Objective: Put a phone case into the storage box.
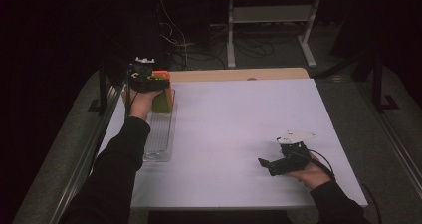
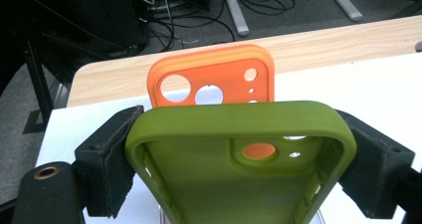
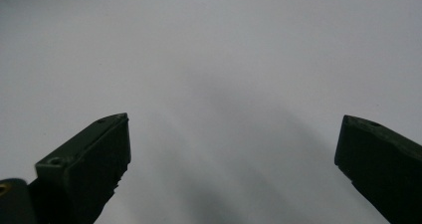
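Over the clear tray (image 1: 160, 134), left gripper (image 2: 239, 159) pinching green phone case (image 2: 239, 184); right gripper (image 3: 234, 154) spread

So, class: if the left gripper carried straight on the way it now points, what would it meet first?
Probably the orange phone case, standing just beyond the green phone case that the left gripper clamps; how wide the gap between the two cases is cannot be told.
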Action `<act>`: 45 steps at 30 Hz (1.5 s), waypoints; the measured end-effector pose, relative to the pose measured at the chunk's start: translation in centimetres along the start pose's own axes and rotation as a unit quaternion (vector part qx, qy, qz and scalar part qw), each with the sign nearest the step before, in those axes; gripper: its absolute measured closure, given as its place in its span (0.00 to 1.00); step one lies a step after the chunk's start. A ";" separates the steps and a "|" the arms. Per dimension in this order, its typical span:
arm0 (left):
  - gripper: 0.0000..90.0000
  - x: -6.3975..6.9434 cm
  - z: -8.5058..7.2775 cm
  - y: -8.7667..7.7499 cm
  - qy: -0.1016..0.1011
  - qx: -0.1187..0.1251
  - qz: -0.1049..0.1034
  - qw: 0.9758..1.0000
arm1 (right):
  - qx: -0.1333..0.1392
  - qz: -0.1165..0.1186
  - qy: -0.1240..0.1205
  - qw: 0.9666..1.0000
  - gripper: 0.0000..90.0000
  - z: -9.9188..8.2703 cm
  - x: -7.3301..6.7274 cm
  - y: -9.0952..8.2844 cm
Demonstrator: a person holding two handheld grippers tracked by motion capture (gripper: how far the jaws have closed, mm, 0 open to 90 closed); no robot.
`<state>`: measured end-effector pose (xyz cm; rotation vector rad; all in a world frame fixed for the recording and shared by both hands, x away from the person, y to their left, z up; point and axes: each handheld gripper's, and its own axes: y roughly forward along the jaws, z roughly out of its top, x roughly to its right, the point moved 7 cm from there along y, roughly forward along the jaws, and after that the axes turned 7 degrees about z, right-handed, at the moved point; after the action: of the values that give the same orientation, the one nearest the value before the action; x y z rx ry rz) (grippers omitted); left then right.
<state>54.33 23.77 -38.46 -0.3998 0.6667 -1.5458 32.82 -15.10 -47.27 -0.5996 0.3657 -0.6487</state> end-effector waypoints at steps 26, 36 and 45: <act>0.07 0.7 -0.1 2.4 -0.005 0.028 -0.002 1.000 | 0.000 0.001 0.001 1.000 0.00 0.0 -0.1 0.0; 0.04 0.0 0.3 1.3 -0.012 0.039 -0.021 0.999 | 0.000 0.001 -0.001 1.000 0.00 0.0 -0.1 0.0; 0.03 0.3 0.6 -0.9 0.011 0.048 -0.079 0.996 | -0.001 0.001 -0.002 1.000 0.00 0.0 -0.1 0.0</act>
<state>53.95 23.41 -37.47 -0.3699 0.5865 -1.7289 32.76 -15.01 -47.22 -0.6015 0.3637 -0.6450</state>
